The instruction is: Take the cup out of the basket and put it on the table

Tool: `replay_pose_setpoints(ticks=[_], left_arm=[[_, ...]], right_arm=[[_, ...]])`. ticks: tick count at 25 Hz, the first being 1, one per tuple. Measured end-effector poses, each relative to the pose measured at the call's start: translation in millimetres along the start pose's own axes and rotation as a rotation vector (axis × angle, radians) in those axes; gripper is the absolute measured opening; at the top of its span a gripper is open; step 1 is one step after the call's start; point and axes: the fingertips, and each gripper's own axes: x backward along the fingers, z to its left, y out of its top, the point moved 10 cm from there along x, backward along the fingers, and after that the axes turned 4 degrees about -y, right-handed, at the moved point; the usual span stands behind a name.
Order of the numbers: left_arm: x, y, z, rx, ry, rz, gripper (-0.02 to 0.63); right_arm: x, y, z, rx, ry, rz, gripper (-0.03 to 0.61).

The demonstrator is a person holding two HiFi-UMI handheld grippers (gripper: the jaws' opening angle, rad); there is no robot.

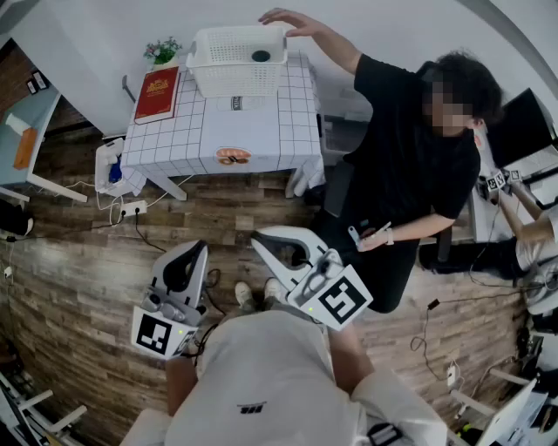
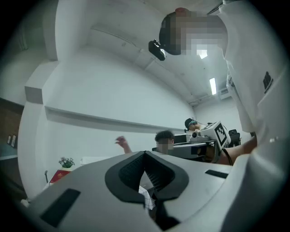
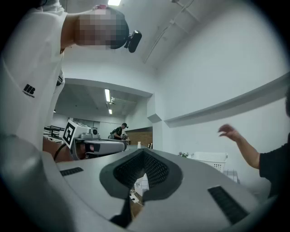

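A white slatted basket (image 1: 237,57) stands at the far edge of a table with a white checked cloth (image 1: 200,131). Inside it, near its right end, sits a dark cup (image 1: 261,56). My left gripper (image 1: 195,248) and right gripper (image 1: 260,236) are held close to my body over the wooden floor, well short of the table. Both point towards it. In the left gripper view the left gripper (image 2: 145,154) has its jaws meeting at the tip with nothing held. The right gripper (image 3: 144,152) looks the same in its own view, where the basket (image 3: 209,159) shows small and far off.
A person in black stands to the right of the table with a hand (image 1: 288,19) raised over the basket. A red book (image 1: 158,93) and a small plant (image 1: 162,50) sit on the table's left side. A power strip (image 1: 131,209) and cables lie on the floor.
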Motion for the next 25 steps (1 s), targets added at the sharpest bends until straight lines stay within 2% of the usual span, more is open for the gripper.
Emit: replay_pose_setpoints(ticks=[10,17,25], left_arm=[[5,1,-8,-0.032,-0.013,-0.023,0.011],[-1,5,-9,-0.035,-0.001,-0.015,0.011],[-7,7,-15,-0.045,0.03,-0.008,0.011]], right_arm=[[10,0,8,0.003,-0.01,-0.009,0.011],[11,7,0,0.01,-0.036,-0.028,0.012],[18,5,-11,0.003,-0.026,-0.031,0.012]])
